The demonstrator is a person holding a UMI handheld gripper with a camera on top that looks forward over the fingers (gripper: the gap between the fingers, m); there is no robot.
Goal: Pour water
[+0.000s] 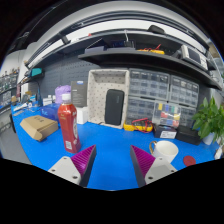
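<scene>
Gripper view looks across a blue table toward a red bottle with a pink cap, standing upright, its long axis vertical and its cap pointing straight up. It stands ahead of the left finger, off to that side and clear of it, resting on the table by itself. The gripper is held level and low over the blue surface, its two fingers spread wide with bare table between the magenta pads and nothing held. Just beside the right finger sits a white cup. Left of the bottle lies a brown paper package. Farther back stands a white crate with a black panel inside, and a green plant is at the far right.
</scene>
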